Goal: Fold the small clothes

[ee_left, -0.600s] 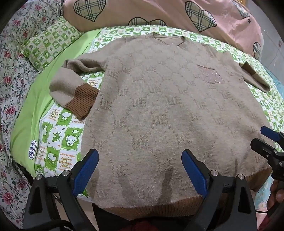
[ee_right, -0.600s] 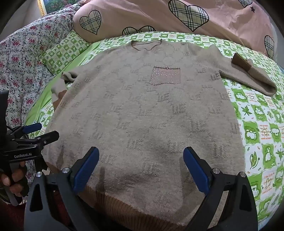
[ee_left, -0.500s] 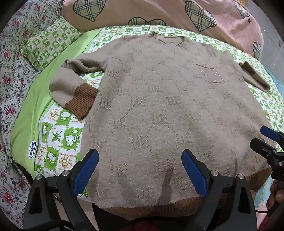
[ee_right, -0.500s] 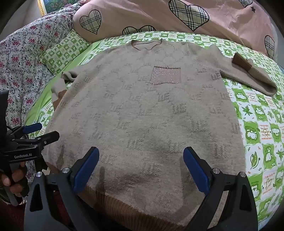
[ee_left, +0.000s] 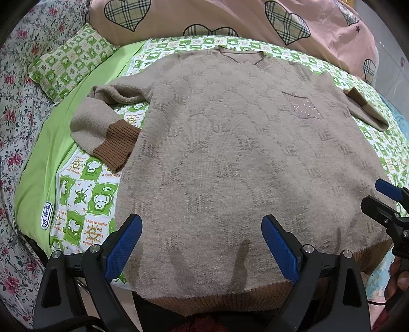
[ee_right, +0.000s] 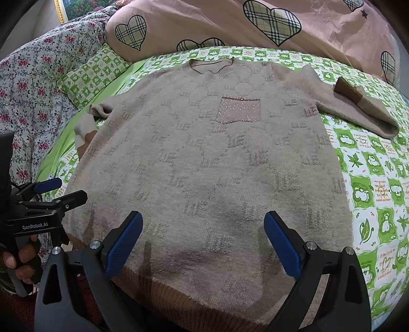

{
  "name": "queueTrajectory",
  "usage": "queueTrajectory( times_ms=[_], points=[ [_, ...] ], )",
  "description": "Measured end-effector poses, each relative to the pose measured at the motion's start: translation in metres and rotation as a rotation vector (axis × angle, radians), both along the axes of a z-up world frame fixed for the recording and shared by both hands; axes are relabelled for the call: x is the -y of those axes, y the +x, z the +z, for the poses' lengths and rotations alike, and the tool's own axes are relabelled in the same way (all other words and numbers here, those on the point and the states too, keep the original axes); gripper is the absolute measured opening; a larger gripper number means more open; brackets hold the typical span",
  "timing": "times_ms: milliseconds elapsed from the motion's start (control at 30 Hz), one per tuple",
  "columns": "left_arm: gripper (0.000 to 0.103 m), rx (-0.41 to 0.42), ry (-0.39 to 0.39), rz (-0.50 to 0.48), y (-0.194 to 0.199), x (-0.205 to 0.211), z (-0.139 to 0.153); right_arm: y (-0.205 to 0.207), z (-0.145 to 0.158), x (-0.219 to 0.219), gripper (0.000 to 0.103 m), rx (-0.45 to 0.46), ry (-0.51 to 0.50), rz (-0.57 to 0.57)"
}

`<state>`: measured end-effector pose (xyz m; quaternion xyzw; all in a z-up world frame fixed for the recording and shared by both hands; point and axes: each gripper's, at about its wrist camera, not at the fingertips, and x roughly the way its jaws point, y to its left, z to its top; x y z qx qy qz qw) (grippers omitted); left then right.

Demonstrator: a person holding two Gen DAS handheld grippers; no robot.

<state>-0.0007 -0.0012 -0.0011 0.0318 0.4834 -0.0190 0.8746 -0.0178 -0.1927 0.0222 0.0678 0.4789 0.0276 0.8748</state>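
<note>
A beige knitted sweater (ee_left: pixel 230 153) with brown ribbed cuffs and hem lies flat, front up, on the bed, and also shows in the right wrist view (ee_right: pixel 217 166). Its left sleeve (ee_left: pixel 102 127) is folded back beside the body; its right sleeve (ee_right: pixel 363 107) lies out to the right. A sparkly chest pocket (ee_right: pixel 239 109) faces up. My left gripper (ee_left: pixel 202 237) is open and empty above the hem's left part. My right gripper (ee_right: pixel 203 237) is open and empty above the hem's right part. Each gripper shows at the edge of the other's view.
The bed has a green-and-white checked sheet (ee_right: pixel 370 178). A pink quilt (ee_left: pixel 230 18) with plaid hearts is piled at the far end. A small checked pillow (ee_left: pixel 69 58) and a floral cover (ee_left: pixel 15 102) lie at the left.
</note>
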Motion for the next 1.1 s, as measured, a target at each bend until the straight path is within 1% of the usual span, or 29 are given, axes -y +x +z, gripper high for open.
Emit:
queueTrajectory(
  times_ms=[333,433,700,800,833,1100],
  points=[
    [0.095,0.023,0.004,0.003,-0.001,0.0,0.0,0.001,0.003,0.001,0.096,0.0,0.002,0.0],
    [0.095,-0.001,0.001,0.004,0.0,0.0,0.0,0.001,0.002,0.0,0.096,-0.001,0.004,-0.001],
    [0.095,-0.028,0.001,0.003,0.002,0.0,-0.001,0.001,0.005,0.001,0.096,0.001,-0.012,0.004],
    [0.095,-0.014,-0.003,0.002,0.002,-0.001,-0.001,0.002,0.007,0.001,0.096,0.01,-0.003,0.006],
    [0.095,0.003,-0.003,0.001,0.002,0.0,-0.001,0.003,0.008,0.001,0.096,0.013,-0.001,0.007],
    [0.095,0.021,0.005,-0.001,0.008,-0.001,0.0,0.009,0.007,0.002,0.096,0.006,0.009,0.01]
  ],
)
